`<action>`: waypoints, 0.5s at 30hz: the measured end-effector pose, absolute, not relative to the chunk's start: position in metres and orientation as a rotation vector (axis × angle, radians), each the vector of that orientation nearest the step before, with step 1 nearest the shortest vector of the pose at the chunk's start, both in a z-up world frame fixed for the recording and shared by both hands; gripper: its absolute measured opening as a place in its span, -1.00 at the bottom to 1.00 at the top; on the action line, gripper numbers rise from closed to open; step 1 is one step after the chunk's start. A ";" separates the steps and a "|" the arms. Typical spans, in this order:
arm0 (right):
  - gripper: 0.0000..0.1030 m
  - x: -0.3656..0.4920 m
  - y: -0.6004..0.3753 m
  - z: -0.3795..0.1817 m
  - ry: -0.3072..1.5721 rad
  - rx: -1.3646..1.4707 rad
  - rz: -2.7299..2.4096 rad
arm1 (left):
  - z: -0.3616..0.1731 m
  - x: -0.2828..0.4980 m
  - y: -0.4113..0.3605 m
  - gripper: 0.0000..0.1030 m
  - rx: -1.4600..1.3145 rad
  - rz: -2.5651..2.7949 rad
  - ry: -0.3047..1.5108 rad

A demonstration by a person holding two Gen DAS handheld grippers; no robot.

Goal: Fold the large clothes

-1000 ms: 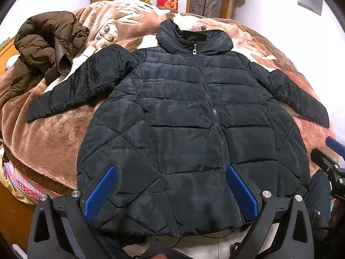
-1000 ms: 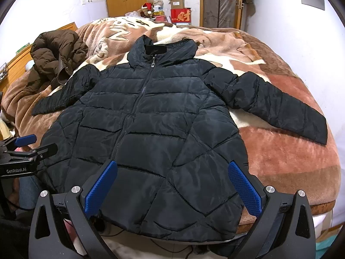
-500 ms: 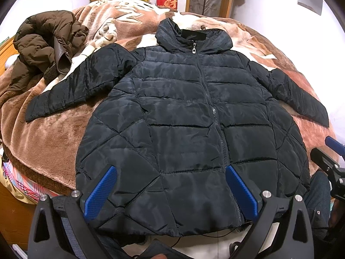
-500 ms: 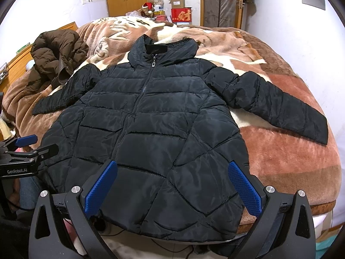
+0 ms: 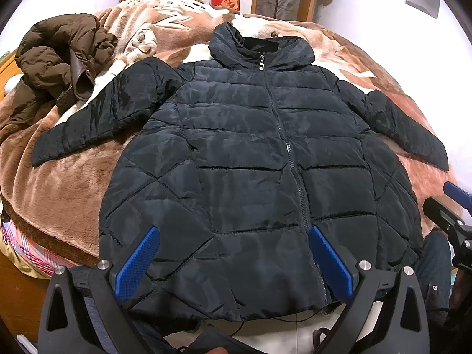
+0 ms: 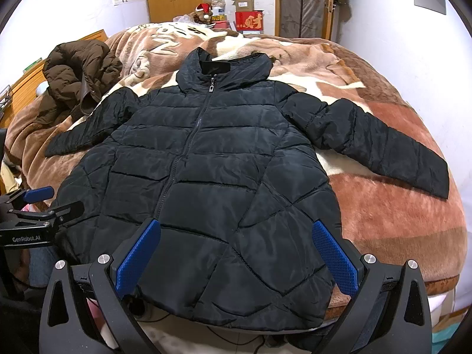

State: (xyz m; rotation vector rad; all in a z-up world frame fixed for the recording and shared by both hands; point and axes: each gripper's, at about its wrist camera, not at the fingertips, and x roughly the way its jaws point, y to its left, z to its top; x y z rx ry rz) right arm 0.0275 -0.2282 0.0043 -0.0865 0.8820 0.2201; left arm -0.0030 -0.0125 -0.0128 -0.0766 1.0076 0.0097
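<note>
Broadly, the bed (image 5: 73,183) is carrying everything under a plush brown-and-cream blanket (image 6: 392,224). Across it a black puffer jacket (image 5: 244,153) is lying flat, front up, zipped, both sleeves spreading outward and its hem hanging at the near edge. A brown coat (image 5: 59,59) is sitting crumpled beside the jacket's sleeve on the left. Both tools are hovering over the hem: the left tool (image 5: 233,261) is standing with fingers apart, and the right tool (image 6: 236,256) is likewise spread, gripping nothing.
</note>
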 end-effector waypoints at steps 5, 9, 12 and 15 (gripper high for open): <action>1.00 0.027 -0.228 0.004 0.882 -0.087 0.220 | -0.012 -0.003 -0.013 0.98 -0.076 0.005 1.013; 1.00 0.028 -0.228 0.004 0.882 -0.087 0.221 | -0.012 -0.003 -0.013 0.98 -0.077 0.006 1.015; 1.00 0.027 -0.228 0.005 0.882 -0.086 0.221 | -0.012 -0.003 -0.013 0.98 -0.076 0.005 1.014; 1.00 0.028 -0.228 0.004 0.882 -0.086 0.221 | -0.011 -0.003 -0.013 0.98 -0.076 0.005 1.014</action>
